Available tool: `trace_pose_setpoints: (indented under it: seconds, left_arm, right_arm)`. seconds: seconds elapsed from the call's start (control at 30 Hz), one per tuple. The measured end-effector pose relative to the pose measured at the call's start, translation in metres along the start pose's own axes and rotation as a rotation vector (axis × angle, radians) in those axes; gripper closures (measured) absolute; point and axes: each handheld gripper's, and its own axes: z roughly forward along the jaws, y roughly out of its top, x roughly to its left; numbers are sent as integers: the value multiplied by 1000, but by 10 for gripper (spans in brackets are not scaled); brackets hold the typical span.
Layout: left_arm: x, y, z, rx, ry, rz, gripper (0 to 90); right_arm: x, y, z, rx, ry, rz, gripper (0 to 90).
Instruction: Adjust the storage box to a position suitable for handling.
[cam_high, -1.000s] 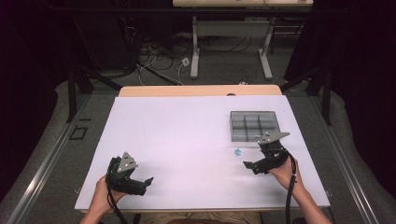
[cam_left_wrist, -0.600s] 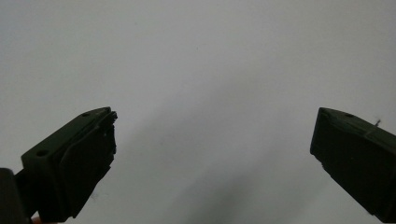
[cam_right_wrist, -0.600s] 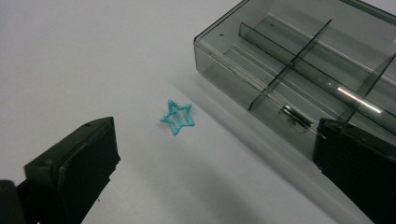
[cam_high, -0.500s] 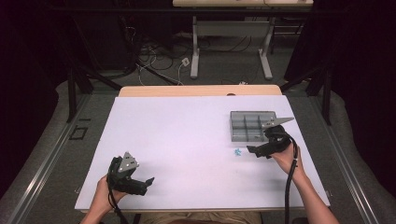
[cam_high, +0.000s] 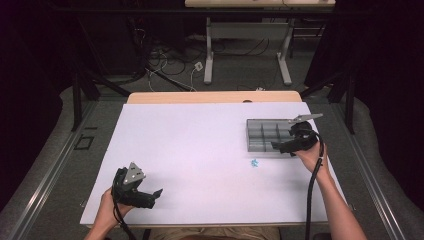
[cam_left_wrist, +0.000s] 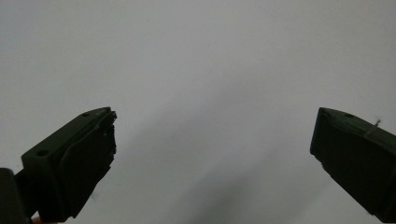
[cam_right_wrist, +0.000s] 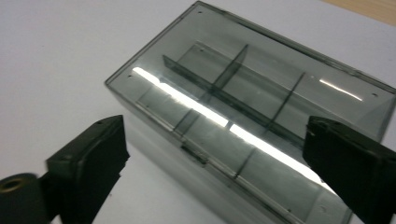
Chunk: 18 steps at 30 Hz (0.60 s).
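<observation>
Sitting on the worktop (cam_high: 200, 150): one grey compartment box (cam_high: 267, 134) with a clear lid, one small blue piece (cam_high: 254, 162). Hovering over it: two tongs, left tongs (cam_high: 155, 195) and right tongs (cam_high: 277, 146).

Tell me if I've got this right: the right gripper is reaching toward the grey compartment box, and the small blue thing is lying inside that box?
Not quite. The right gripper is at the grey compartment box, its jaws open and just closing a little with nothing pinched, but the small blue thing lies on the white table just in front of the box, outside it. The high view shows this.
</observation>
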Motion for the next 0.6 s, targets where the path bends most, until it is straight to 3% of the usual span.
trace_pose_setpoints:
  seconds: [0.03, 0.1, 0.17, 0.2, 0.37, 0.47, 0.53, 0.57, 0.6]
  left_arm:
    - [0, 0, 0, -8, 0, 3, 1]
    - [0, 0, 1, -8, -2, -2, 1]
    - [-1, 0, 2, -8, -3, 0, 1]
    - [0, 1, 2, -4, -1, 15, 1]
    - [0, 1, 2, 0, -6, 11, 1]
    - [-1, 0, 4, -3, -2, 8, 1]
    - [-2, 1, 4, 0, -2, 10, 1]
    - [-2, 1, 3, -5, -1, 9, 2]
    - [-2, 1, 3, -1, -2, 11, 2]
  right_arm:
    - [-6, 0, 0, -3, -13, 8, 154]
    - [-9, 0, 0, -4, -26, 20, 177]
    - [-21, 2, -1, 12, -82, 19, 310]
    - [-26, 2, -2, 6, -83, 32, 340]
    - [-46, 1, -3, 7, -114, 73, 475]
    - [-61, -2, -4, 5, -133, 122, 655]
    - [-64, -3, -4, 10, -130, 129, 690]
    - [-67, -5, -3, 34, -159, 149, 770]
    - [-67, -5, -3, 34, -159, 149, 770]
